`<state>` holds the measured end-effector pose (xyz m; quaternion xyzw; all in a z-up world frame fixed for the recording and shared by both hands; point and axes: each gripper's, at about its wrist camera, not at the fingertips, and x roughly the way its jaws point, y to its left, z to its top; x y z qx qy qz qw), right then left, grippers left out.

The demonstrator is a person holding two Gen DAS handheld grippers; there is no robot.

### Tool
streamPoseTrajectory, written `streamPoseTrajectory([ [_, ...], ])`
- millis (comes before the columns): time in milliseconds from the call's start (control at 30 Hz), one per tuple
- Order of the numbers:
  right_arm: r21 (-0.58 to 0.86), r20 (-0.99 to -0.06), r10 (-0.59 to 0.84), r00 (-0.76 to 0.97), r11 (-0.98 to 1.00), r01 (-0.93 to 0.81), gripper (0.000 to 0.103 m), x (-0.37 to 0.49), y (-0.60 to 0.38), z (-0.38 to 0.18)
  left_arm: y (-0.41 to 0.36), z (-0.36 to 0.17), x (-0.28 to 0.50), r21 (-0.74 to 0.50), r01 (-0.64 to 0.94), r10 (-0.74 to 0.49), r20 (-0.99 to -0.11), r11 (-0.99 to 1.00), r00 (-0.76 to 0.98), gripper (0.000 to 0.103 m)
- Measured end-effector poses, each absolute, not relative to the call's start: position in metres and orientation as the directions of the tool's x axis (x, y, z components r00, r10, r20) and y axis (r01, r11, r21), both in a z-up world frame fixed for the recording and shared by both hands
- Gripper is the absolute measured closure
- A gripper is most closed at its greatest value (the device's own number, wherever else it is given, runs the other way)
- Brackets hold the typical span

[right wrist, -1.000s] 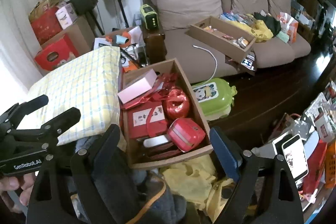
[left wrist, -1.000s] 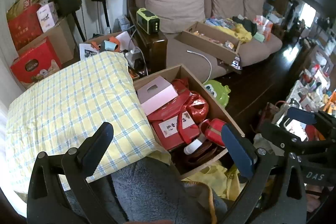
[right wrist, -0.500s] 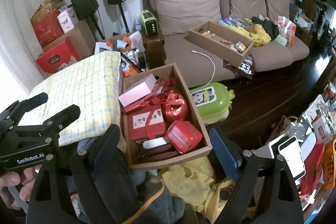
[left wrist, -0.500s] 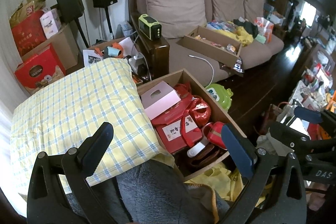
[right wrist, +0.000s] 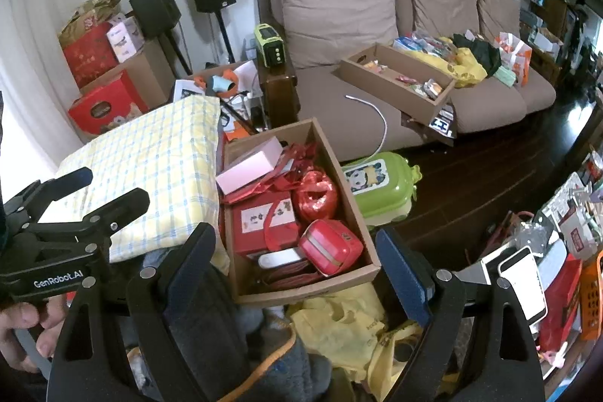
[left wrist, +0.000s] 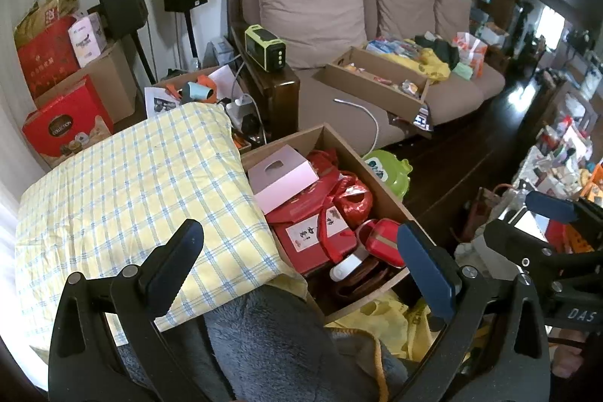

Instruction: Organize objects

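Both grippers, left gripper and right gripper, gape wide and hold nothing; the cardboard box of red gift boxes sits ahead between each pair of jaws, untouched

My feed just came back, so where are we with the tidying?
Done: the cardboard box already holds a pink box and red gift packages. In hand: nothing; the left gripper and right gripper are both open and empty above the box. Left: the yellow bag, grey fleece and clutter on the sofa.
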<state>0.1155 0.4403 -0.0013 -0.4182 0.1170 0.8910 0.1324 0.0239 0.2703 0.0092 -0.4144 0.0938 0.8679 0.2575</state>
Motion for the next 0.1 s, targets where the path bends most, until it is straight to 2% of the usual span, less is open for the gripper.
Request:
streamPoseTrajectory([
  [100, 0.098, -0.776, 0.138, -0.615, -0.938, -0.334, 0.015, 0.1159, 0.4402, -0.0010, 0.2704, 0.0092, 0.0238, -0.050, -0.525, 0.368, -0.768, -0.850, -0.524, 0.000],
])
